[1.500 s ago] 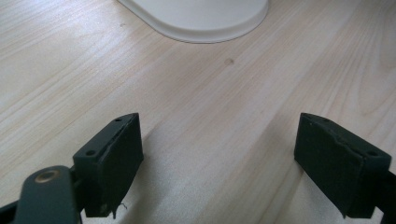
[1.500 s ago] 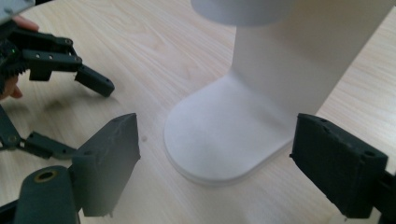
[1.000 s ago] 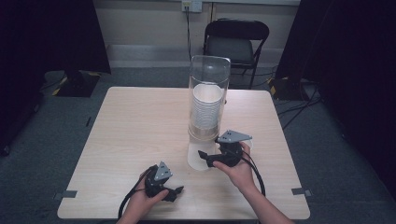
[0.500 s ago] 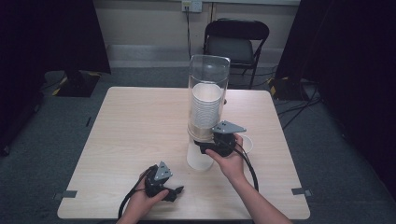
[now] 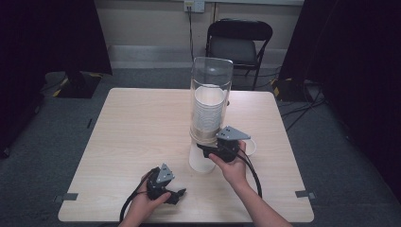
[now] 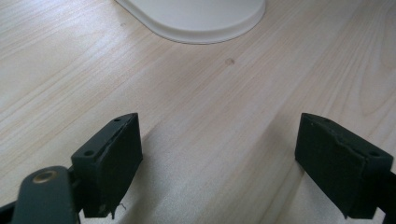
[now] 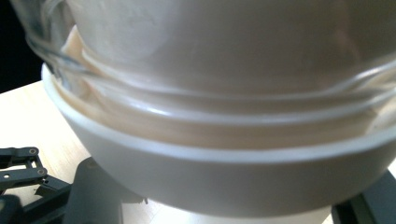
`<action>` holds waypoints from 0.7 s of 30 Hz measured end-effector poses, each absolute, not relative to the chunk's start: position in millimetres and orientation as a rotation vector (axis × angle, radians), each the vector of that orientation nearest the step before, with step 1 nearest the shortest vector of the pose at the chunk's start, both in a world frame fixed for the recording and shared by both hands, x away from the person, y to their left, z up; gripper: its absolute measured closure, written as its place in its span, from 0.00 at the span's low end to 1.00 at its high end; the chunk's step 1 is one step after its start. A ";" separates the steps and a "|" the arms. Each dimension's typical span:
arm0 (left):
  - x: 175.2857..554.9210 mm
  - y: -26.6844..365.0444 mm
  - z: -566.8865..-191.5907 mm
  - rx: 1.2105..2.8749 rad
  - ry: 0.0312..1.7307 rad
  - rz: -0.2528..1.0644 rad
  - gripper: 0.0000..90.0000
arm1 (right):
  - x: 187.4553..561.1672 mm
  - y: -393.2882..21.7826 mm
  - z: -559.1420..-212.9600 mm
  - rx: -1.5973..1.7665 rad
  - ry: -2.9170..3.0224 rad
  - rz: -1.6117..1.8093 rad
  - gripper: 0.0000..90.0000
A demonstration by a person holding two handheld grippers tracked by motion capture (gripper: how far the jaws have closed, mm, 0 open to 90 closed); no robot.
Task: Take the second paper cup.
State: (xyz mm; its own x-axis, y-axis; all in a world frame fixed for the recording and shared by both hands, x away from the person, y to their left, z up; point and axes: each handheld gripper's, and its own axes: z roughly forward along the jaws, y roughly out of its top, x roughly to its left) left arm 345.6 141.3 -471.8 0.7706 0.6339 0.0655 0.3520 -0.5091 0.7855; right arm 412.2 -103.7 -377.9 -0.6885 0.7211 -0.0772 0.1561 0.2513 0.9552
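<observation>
- Jaws of the right gripper [image 5: 205,150] have just been closing and now clamp the bottom white paper cup [image 5: 203,163], one black jaw on each side of it; we judge the grip sits low so that this cup can be drawn down alone.
- That cup hangs directly under the tall clear plastic dispenser tube [image 5: 211,75], above and beyond the right jaws, where the nested stack of white cups [image 5: 208,113] waits; in the right gripper view the tube's rim and white collar loom just over the jaws.
- Our left gripper [image 5: 177,193] rests low over the pale wooden table [image 5: 132,123], its jaws a little apart with nothing between them, only bare wood grain.
- Ahead of the left jaws lies the dispenser's flat white oval base [image 6: 196,18], apart from them; we take it that this hand is parked out of the way, ready to steady the stand if it tips.
- Beyond the table, we see grey carpet [image 5: 47,142], a black folding chair [image 5: 239,42] past the far edge, black curtains [image 5: 47,33] on both sides and a wall socket [image 5: 194,5].
- Grey tape marks [image 5: 69,196] sit at the table's near corners.
</observation>
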 end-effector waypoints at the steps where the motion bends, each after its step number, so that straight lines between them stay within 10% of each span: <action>1: 345.5 141.3 -471.8 2.150 0.732 0.443 0.16 | 412.2 -103.2 -378.0 0.793 2.017 1.448 0.39; 17: 345.5 141.2 -471.8 2.146 0.736 0.443 0.16 | 410.6 -103.0 -385.9 0.790 2.057 1.390 0.41; 21: 345.8 141.9 -471.4 2.155 0.727 0.445 0.16 | 403.4 -112.5 -439.2 0.907 2.189 1.290 0.41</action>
State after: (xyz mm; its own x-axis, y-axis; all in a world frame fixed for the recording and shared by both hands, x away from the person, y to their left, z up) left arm 345.8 141.9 -471.4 0.7728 0.6309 0.0692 0.3490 -0.5136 0.7838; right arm 403.4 -112.5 -439.2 -0.6882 0.7243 -0.0423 0.3139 0.3498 0.8826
